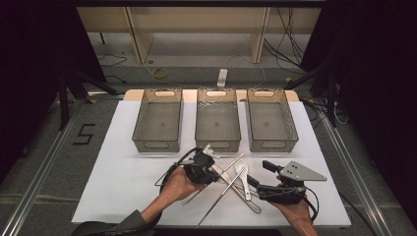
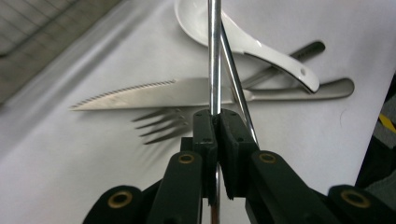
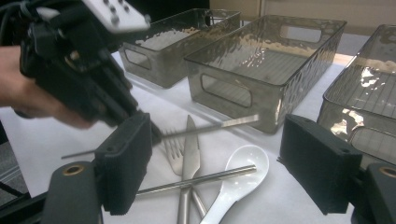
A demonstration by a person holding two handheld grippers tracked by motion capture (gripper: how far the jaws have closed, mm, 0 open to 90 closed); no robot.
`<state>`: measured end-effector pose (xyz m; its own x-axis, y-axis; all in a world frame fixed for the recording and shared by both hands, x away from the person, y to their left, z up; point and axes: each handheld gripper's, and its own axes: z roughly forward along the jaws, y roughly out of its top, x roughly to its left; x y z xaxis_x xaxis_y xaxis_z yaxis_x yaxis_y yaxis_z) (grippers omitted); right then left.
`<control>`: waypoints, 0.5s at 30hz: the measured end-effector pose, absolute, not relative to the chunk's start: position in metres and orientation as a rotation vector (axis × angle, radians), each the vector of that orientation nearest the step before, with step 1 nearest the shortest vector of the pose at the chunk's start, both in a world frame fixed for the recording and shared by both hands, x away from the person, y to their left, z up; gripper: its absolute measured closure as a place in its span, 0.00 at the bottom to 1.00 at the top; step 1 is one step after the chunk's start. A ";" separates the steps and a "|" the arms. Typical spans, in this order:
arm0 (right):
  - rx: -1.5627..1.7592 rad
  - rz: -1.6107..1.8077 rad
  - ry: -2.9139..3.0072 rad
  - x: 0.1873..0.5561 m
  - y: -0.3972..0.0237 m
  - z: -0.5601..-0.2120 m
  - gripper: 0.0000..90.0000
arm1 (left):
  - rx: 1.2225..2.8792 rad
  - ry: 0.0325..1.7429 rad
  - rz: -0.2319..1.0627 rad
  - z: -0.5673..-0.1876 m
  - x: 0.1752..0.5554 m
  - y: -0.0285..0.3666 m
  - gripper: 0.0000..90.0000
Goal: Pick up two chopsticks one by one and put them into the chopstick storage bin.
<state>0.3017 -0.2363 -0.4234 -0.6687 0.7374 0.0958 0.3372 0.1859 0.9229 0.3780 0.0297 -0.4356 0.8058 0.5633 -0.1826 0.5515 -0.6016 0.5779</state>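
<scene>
Item 1: my left gripper (image 2: 215, 122), jaws clamped together on a metal chopstick (image 2: 214, 56), gripped partway along its length. In the right gripper view that chopstick (image 3: 210, 127) ran roughly level above the surface, clear of the other cutlery.

Item 2: my right gripper (image 3: 215, 168), jaws standing wide apart with nothing pressed between them, held low over the surface (image 1: 123, 147) just right of the cutlery pile.

Item 3: second metal chopstick (image 3: 196, 181), lying on the surface across the knife and the bowl of the spoon.

Item 4: serrated knife (image 2: 154, 93), flat on the surface, beside a fork (image 2: 161, 126) whose tines lay just next to the blade.

Item 5: white ceramic soup spoon (image 2: 243, 39), resting on the surface, touching the knife handle.

Item 6: three clear plastic bins in a row at the far side of the surface: left bin (image 1: 158, 123), middle bin (image 1: 218, 123), right bin (image 1: 271, 123).
</scene>
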 end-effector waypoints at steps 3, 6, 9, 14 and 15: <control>1.013 1.480 2.094 0.302 -0.237 -0.423 0.29 | 2.330 0.825 0.047 -0.427 0.384 0.041 0.95; 1.019 1.482 2.089 0.302 -0.238 -0.423 0.29 | 2.276 0.857 0.058 -0.418 0.391 0.053 0.95; 1.024 1.486 2.085 0.302 -0.239 -0.423 0.29 | 2.235 0.882 0.074 -0.409 0.397 0.066 0.94; 1.023 1.490 2.083 0.302 -0.240 -0.424 0.29 | 2.192 0.912 0.110 -0.399 0.407 0.083 0.94; 1.025 1.493 2.081 0.302 -0.240 -0.423 0.29 | 2.182 0.918 0.114 -0.397 0.409 0.087 0.95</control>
<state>0.3015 -0.2395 -0.4235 -0.6616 0.7423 0.1060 0.3383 0.1693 0.9257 0.4094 0.0867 -0.3975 0.7383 0.6460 -0.1940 0.5788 -0.4591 0.6739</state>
